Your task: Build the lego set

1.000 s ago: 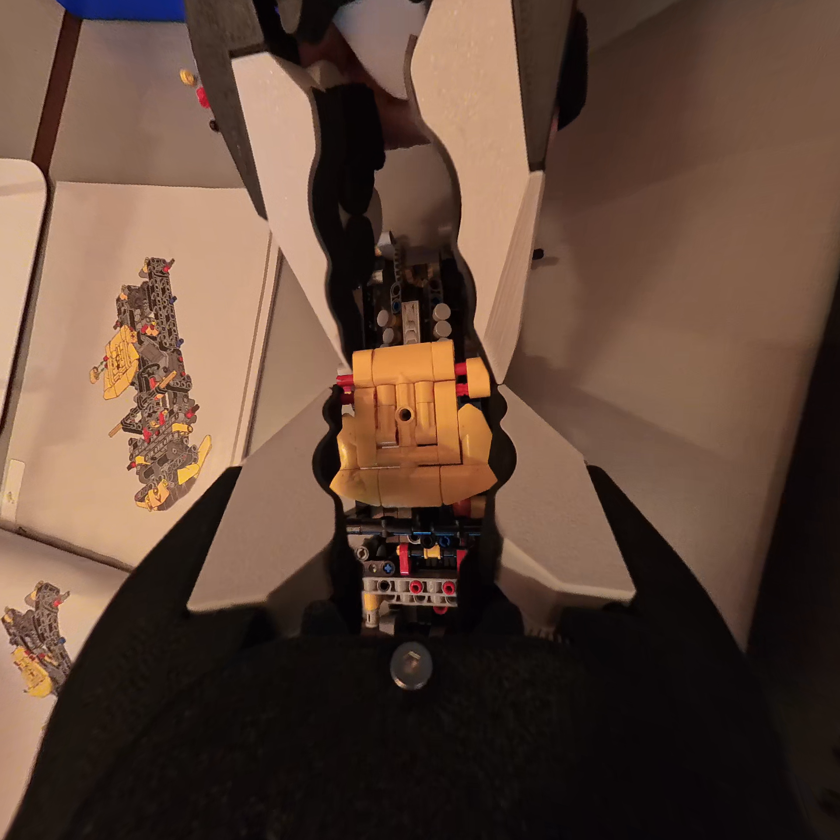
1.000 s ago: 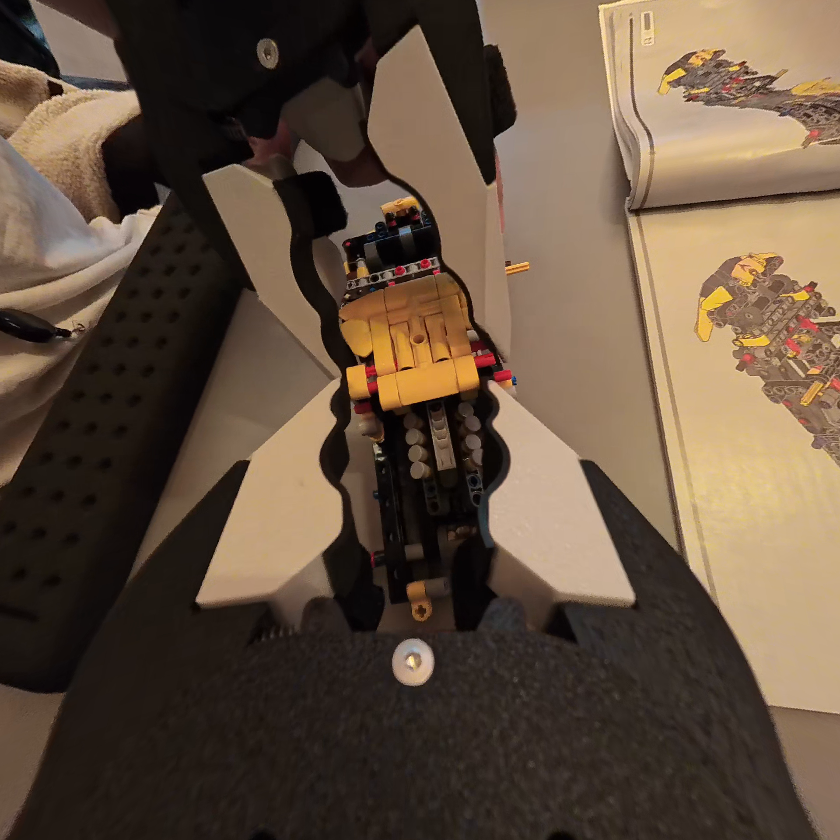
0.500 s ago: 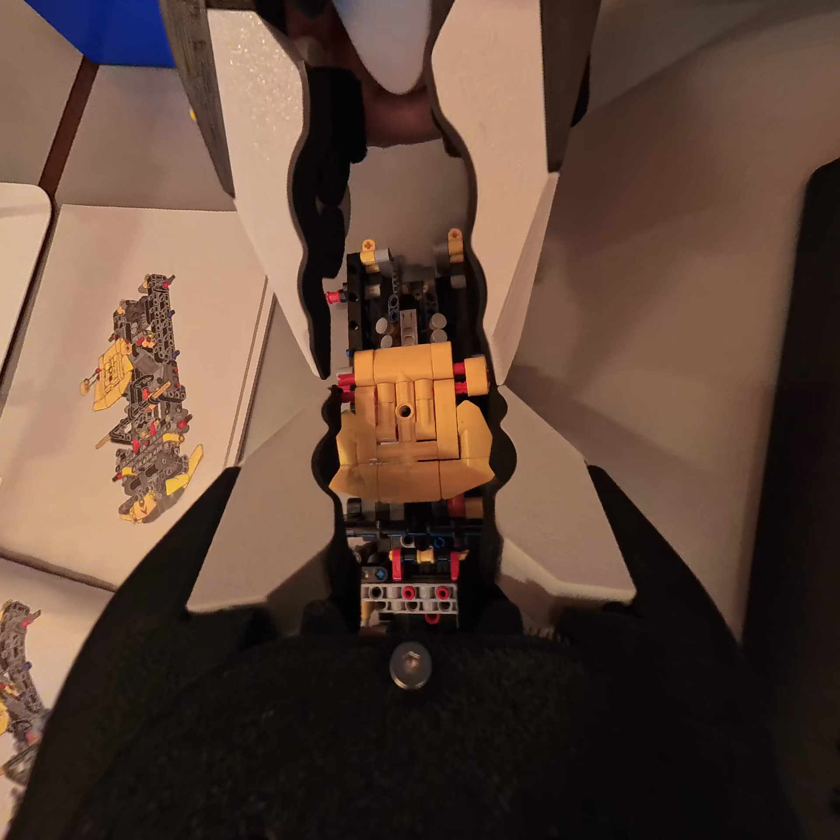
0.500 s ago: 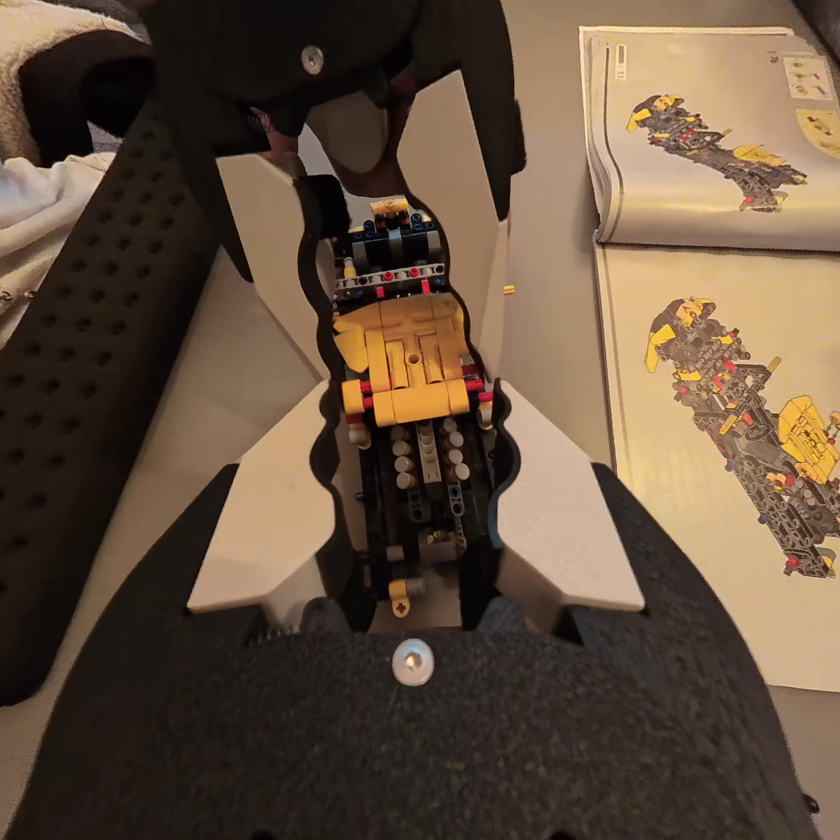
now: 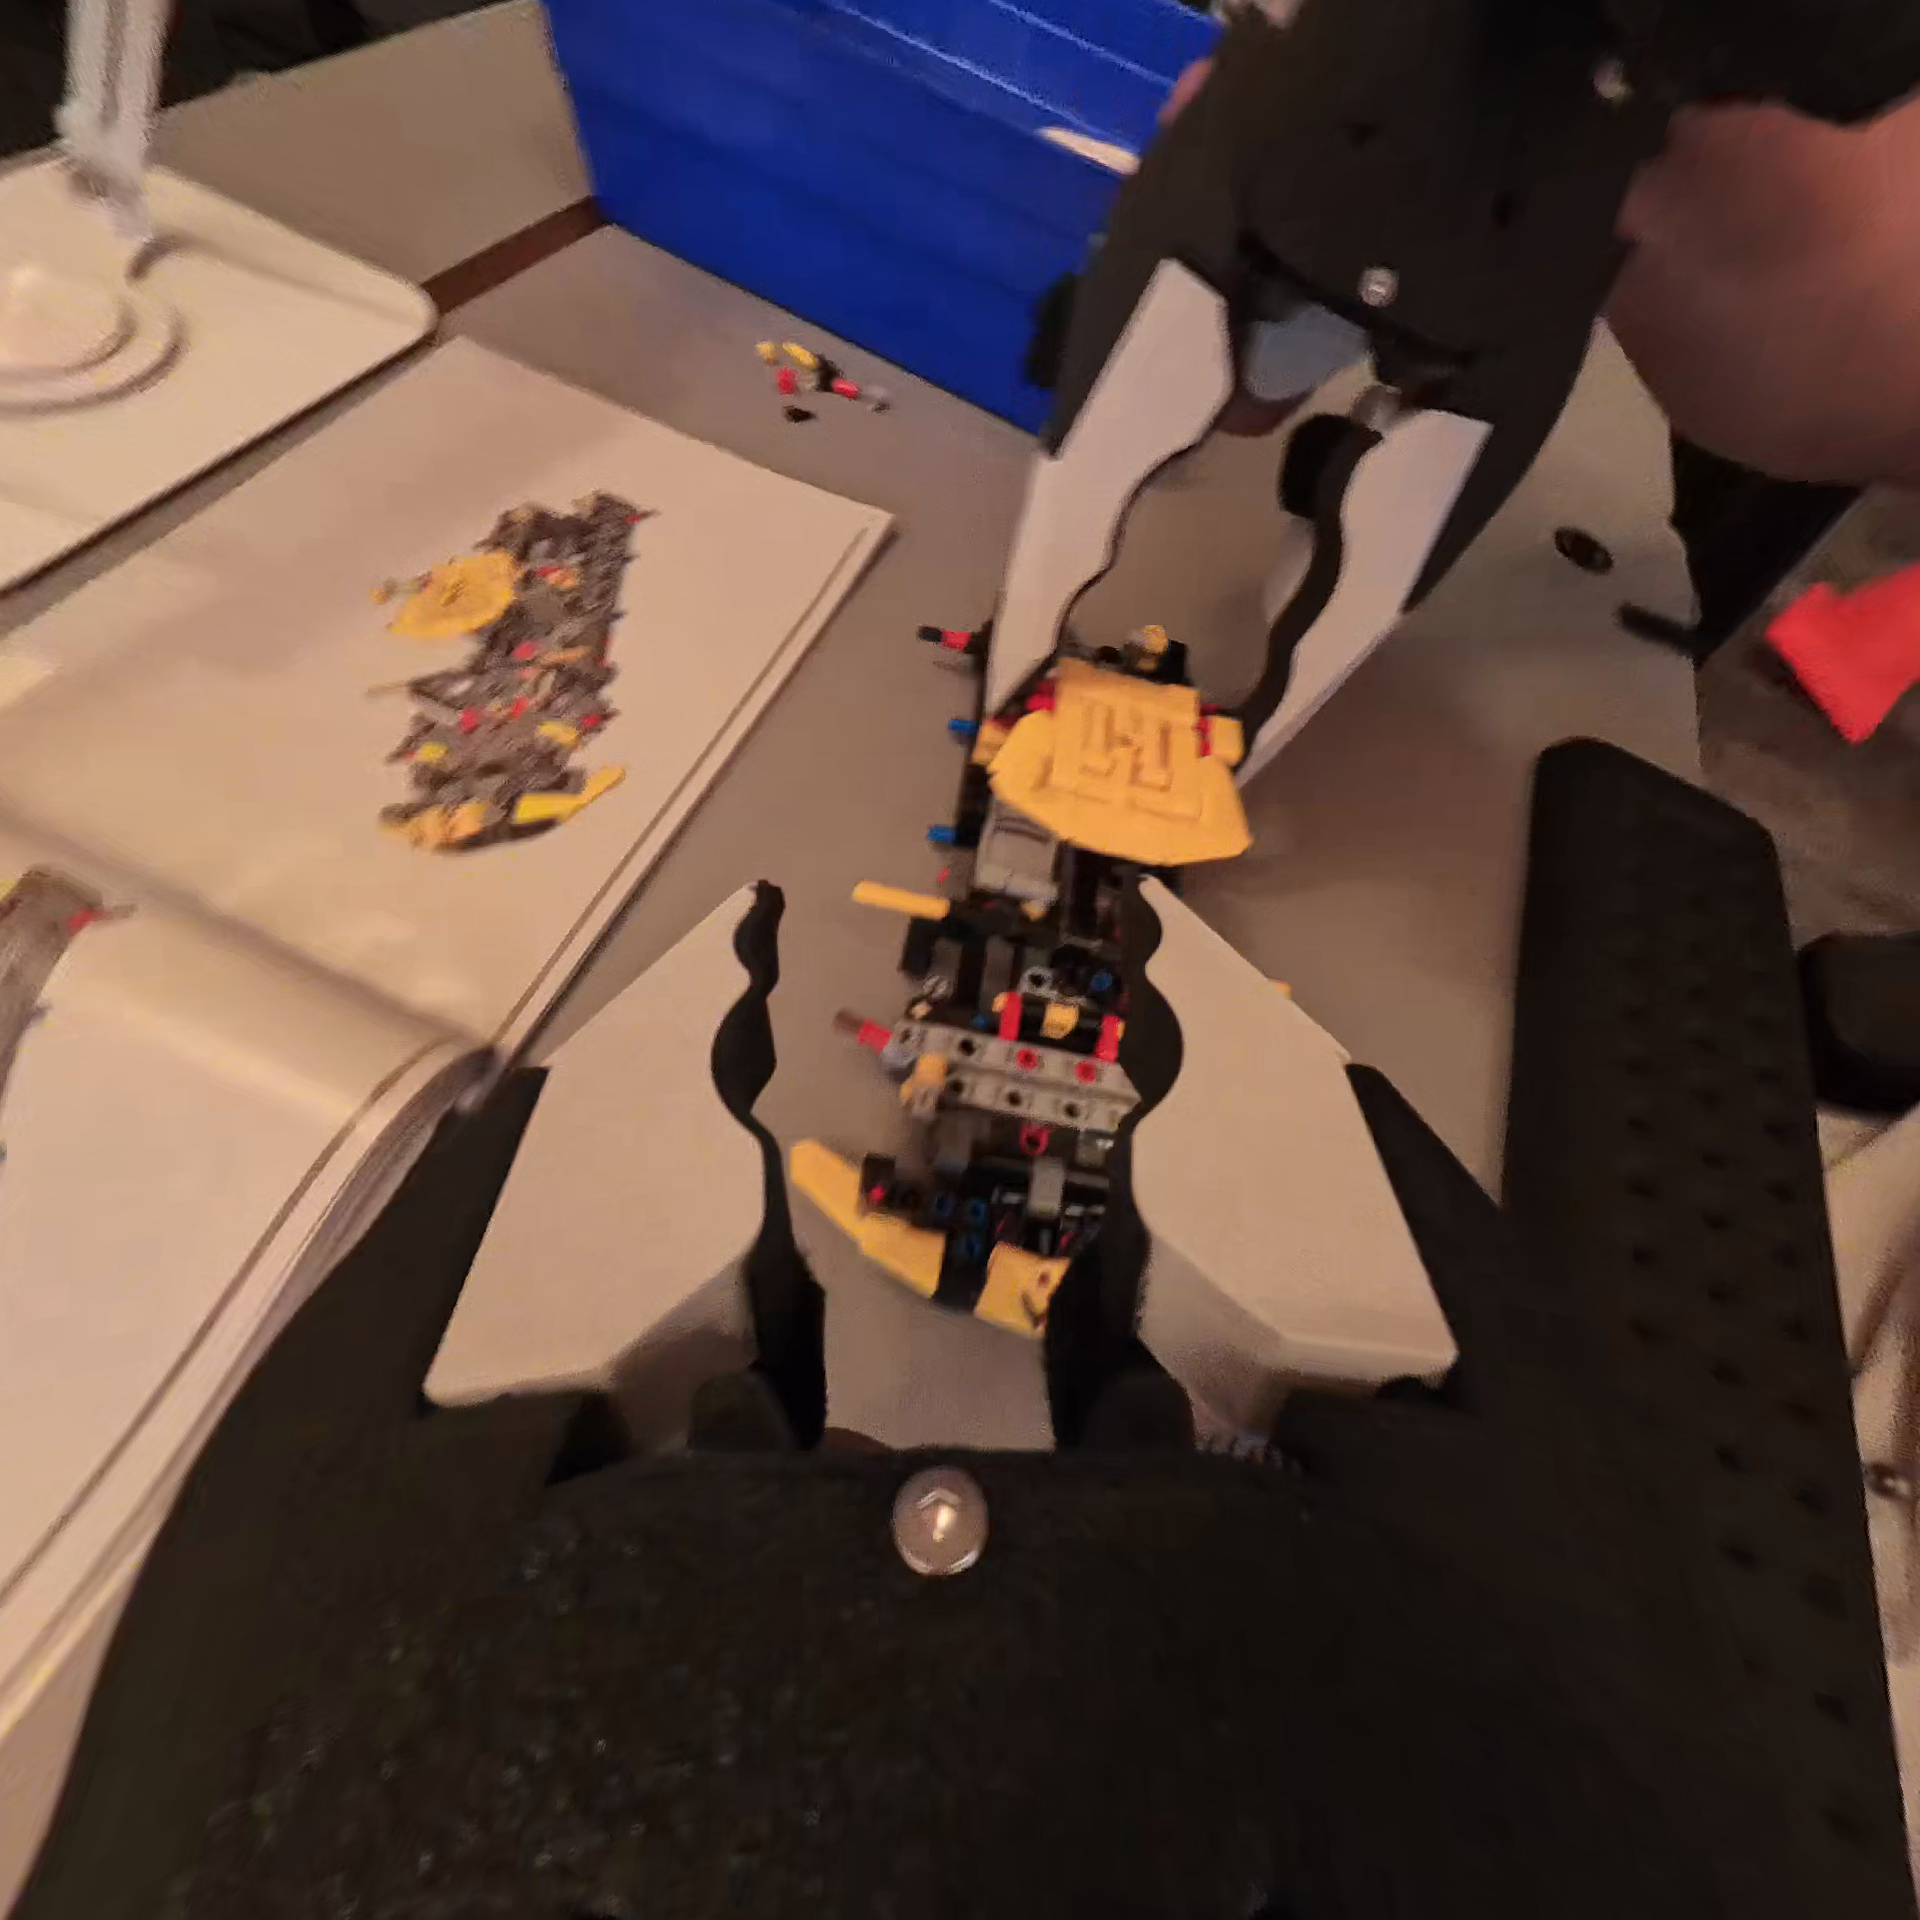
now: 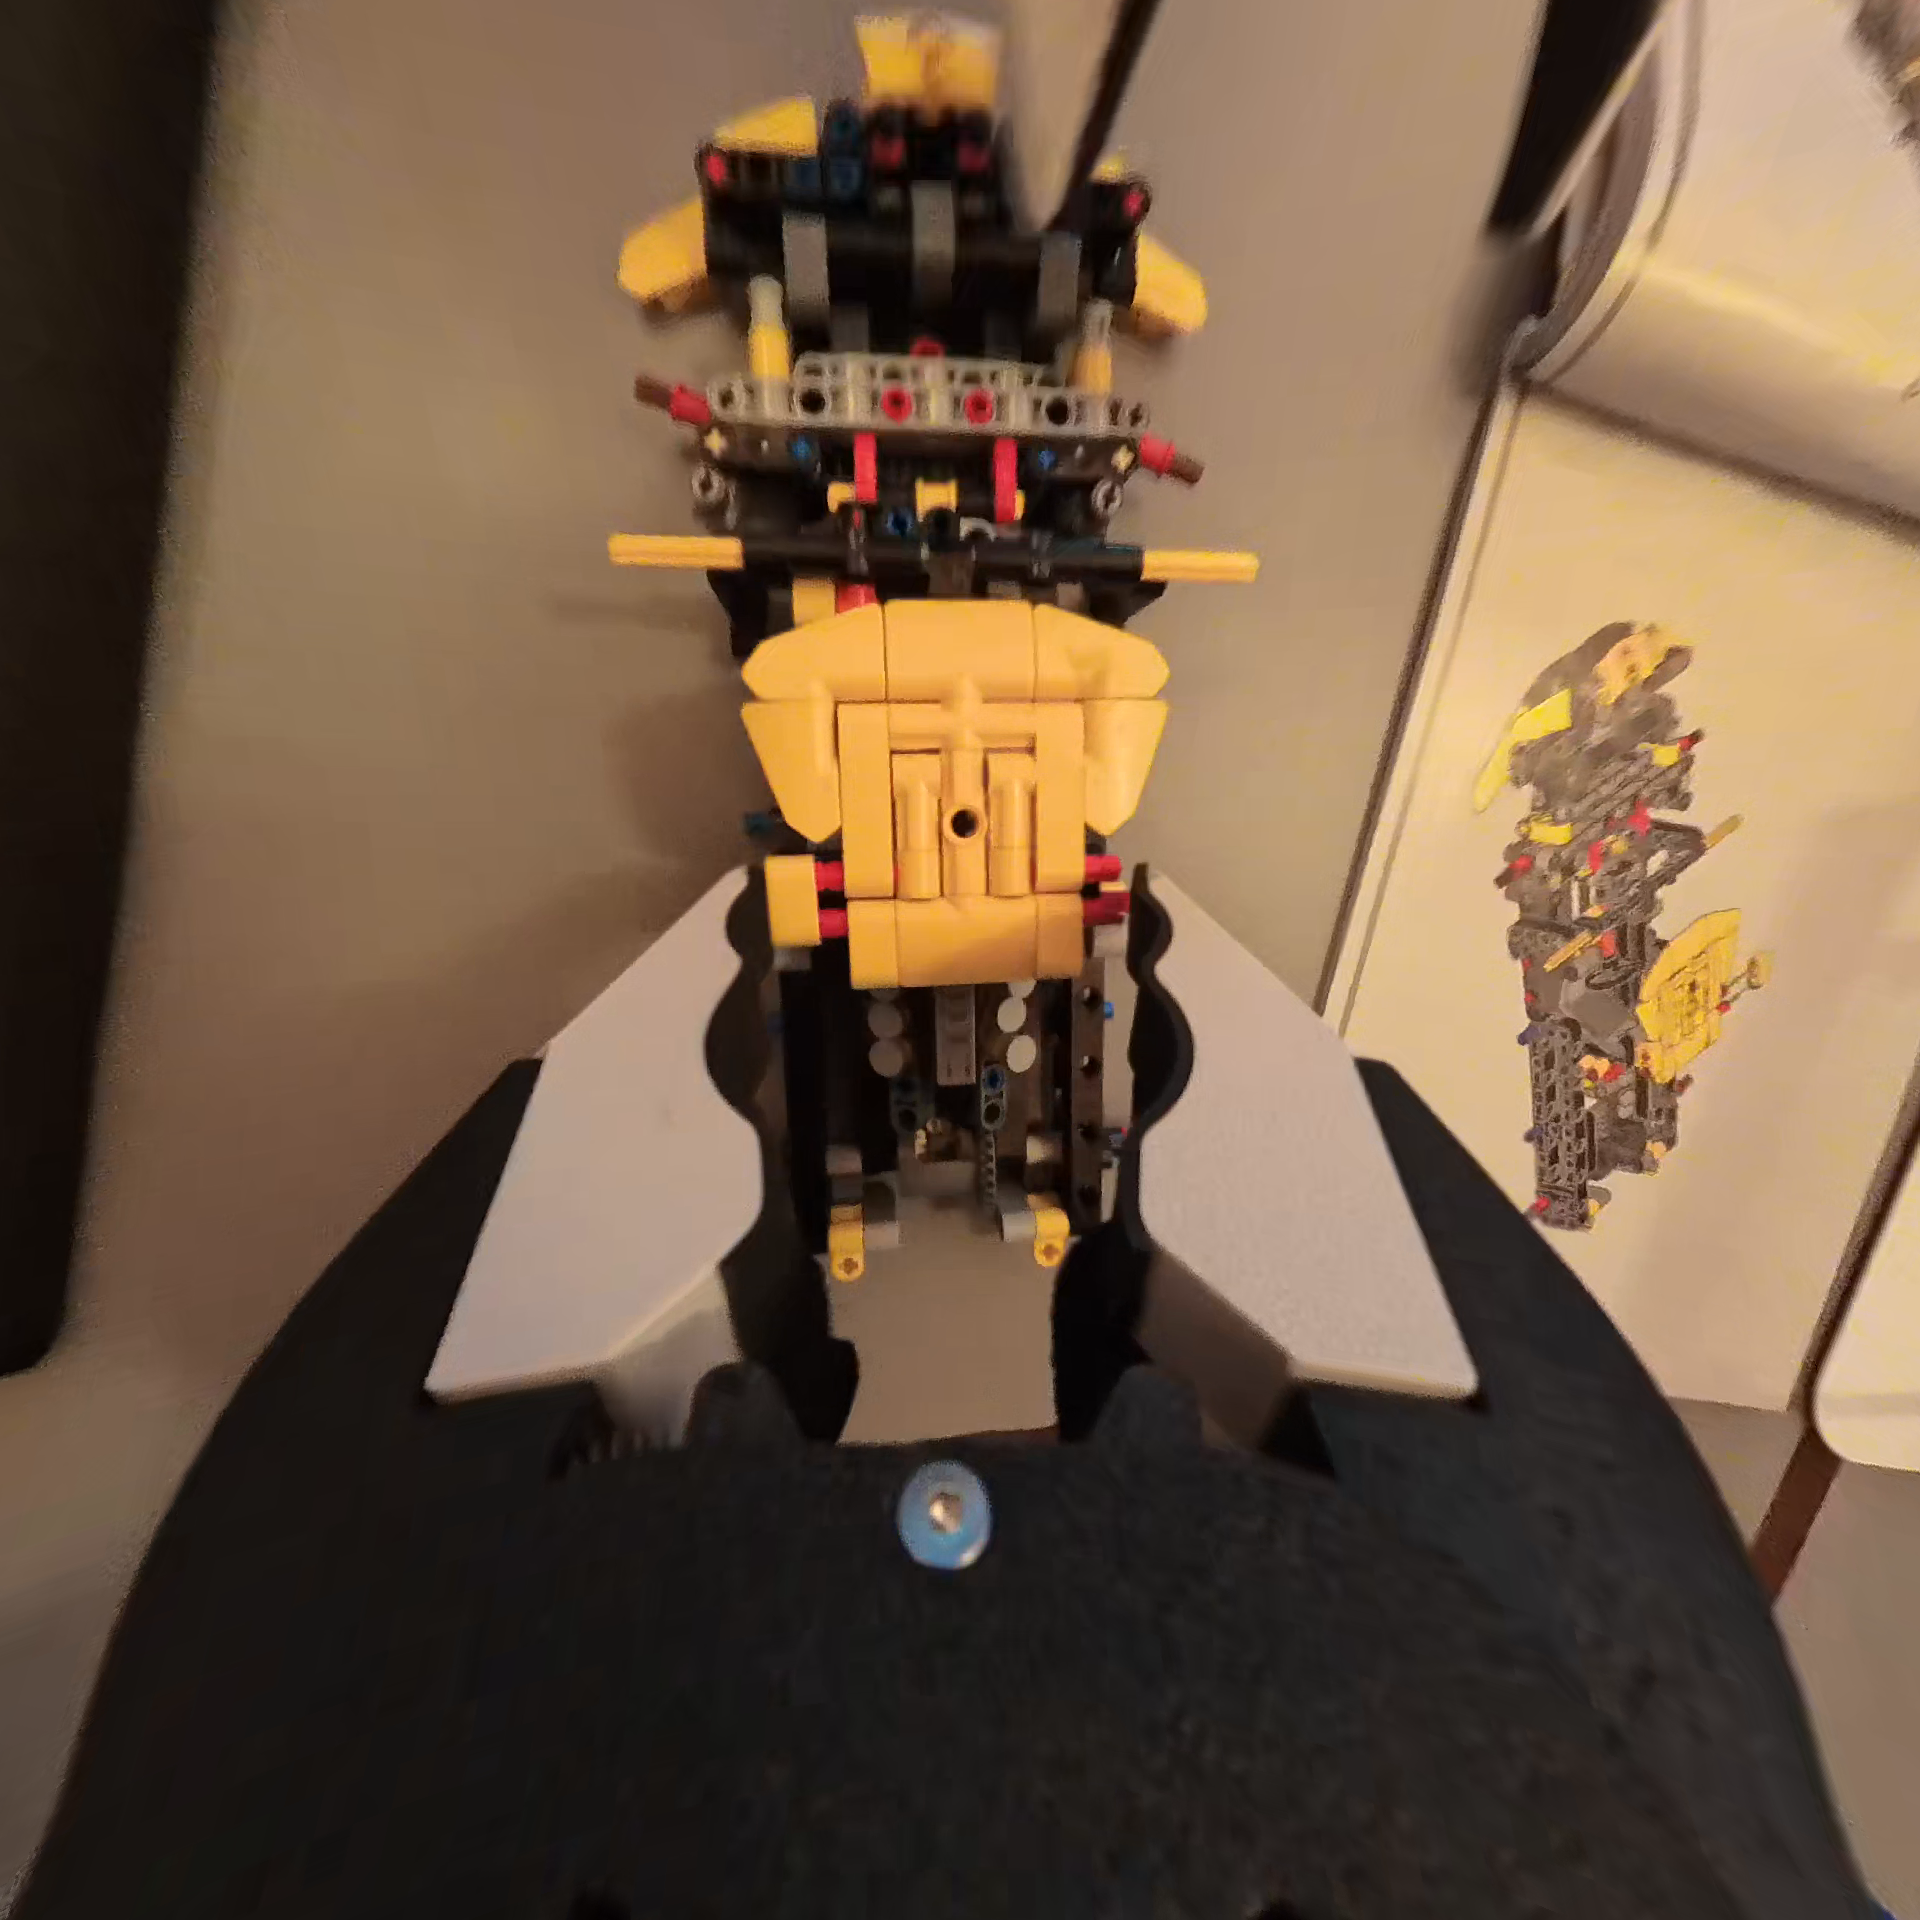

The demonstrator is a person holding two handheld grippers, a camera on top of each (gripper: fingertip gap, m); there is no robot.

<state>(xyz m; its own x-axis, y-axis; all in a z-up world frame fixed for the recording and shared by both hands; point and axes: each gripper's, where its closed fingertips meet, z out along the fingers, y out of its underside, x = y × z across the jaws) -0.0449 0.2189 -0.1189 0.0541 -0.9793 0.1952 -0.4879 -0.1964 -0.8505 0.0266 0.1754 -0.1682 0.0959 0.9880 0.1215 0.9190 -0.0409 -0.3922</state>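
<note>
The lego model [image 5: 1029, 1039] is a long black, grey and red frame with a yellow seat block [image 5: 1122, 769] and yellow front panels. In the left wrist view it runs between the open fingers of my left gripper [image 5: 951, 899]. The left finger stands clear of it and the right finger is close beside it. My right gripper [image 5: 1122, 727] comes in from the far side and clamps the frame by the yellow block. In the right wrist view my right gripper [image 6: 945, 883] is shut on the rear of the model [image 6: 956, 779], whose front end points away.
An open instruction booklet [image 5: 468, 727] lies on the left, and it also shows in the right wrist view [image 6: 1610, 935]. A blue bin [image 5: 831, 156] and several loose pieces [image 5: 821, 379] are behind. A white tray [image 5: 208, 343] is at the far left. A black perforated pad [image 5: 1683, 1143] is on the right. The gap from one gripper's tips to the other's is roughly 11 centimeters.
My left gripper has opened, let go of the model and drawn back. My right gripper still holds the model, whose front end is now free.
</note>
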